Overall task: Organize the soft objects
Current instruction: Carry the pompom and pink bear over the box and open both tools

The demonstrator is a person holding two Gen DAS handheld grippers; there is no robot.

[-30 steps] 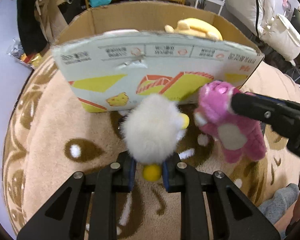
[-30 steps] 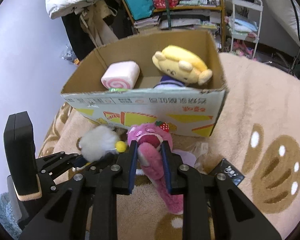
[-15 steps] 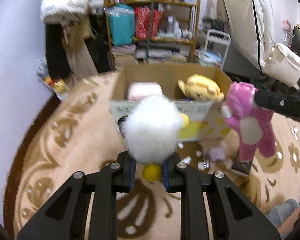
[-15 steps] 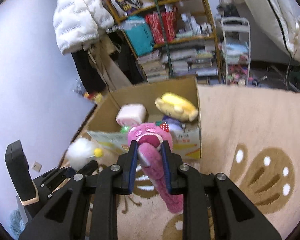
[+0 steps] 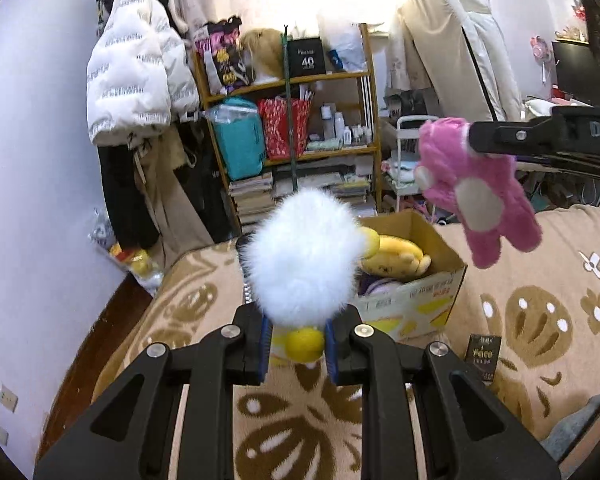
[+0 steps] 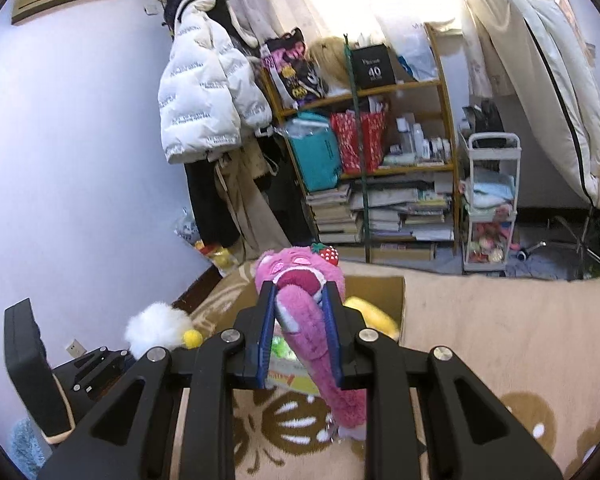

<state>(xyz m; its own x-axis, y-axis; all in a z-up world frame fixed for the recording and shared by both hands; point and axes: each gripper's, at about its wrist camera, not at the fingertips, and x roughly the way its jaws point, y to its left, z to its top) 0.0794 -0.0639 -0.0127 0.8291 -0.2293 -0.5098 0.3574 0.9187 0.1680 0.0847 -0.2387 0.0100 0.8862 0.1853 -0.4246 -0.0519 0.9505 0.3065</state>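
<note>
My left gripper (image 5: 296, 344) is shut on a fluffy white plush with yellow feet (image 5: 302, 256) and holds it in the air, above and in front of the open cardboard box (image 5: 440, 288). My right gripper (image 6: 300, 322) is shut on a pink bear plush with a strawberry on its head (image 6: 300, 280); the bear hangs high at the right in the left wrist view (image 5: 480, 196). The box (image 6: 384, 284) holds a yellow plush (image 5: 392, 260). The white plush also shows at the left in the right wrist view (image 6: 158, 328).
The box stands on a beige patterned blanket (image 5: 540, 320). A small dark packet (image 5: 483, 356) lies beside the box. Behind are a cluttered wooden shelf (image 6: 380, 160), a white jacket on the wall (image 6: 204, 92), a white trolley (image 6: 488, 208) and a brown floor strip (image 5: 96, 360).
Both grippers have risen well up and back from the box with their plush toys still held. The box now looks smaller and lower, and the room behind has come into view.
</note>
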